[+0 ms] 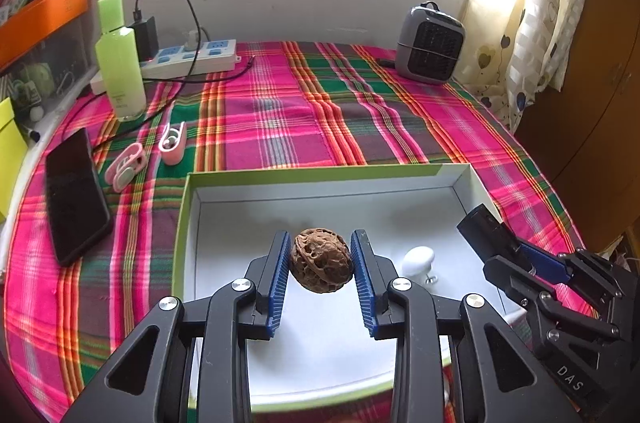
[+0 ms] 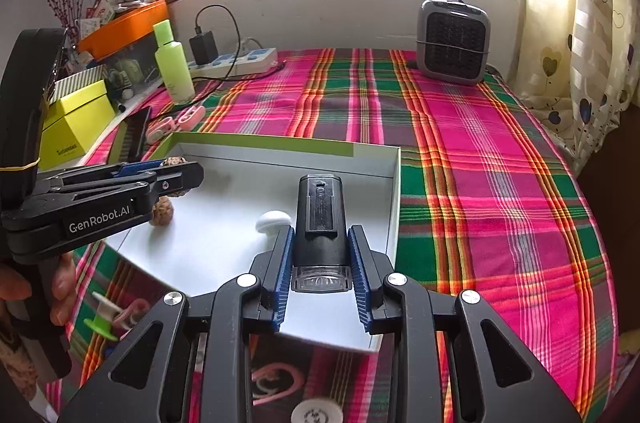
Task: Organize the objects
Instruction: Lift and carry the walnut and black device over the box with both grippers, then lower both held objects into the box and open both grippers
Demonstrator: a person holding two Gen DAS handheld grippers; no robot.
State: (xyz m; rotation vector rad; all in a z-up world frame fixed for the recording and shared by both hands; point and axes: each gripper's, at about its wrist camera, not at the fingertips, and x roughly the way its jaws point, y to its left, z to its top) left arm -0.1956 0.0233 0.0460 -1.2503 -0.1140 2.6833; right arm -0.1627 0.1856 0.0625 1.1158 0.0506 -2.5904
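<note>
The left gripper (image 1: 320,259) is narrowed around a walnut (image 1: 320,260), its blue pads (image 1: 280,275) pressing on both sides of the shell. The nut hangs over the white floor of a shallow box (image 1: 320,179) with a green rim, which lies on a plaid cloth (image 1: 360,119). In the right wrist view this gripper (image 2: 182,173) comes in from the left over the box's far left corner, a hand (image 2: 36,299) holding its grip. Below it, on the box floor, lies a second walnut (image 2: 162,213).

The right gripper (image 2: 320,263) pinches a black light (image 2: 320,223) between its pads, clear lens toward the camera and body pointing away. It is held over the right part of the box, near the right wall. In the left wrist view the same light (image 1: 486,227) shows at the right, over the box's right edge. A white knob (image 1: 418,259) sits on the box floor between the two grippers, just left of the light in the right wrist view.

Left of the box lie a black phone (image 1: 76,195) and two pink cases (image 1: 148,155). Farther off stand a green bottle (image 1: 118,63) and a power strip (image 1: 192,57); a grey heater (image 1: 430,43) stands at the far right.
</note>
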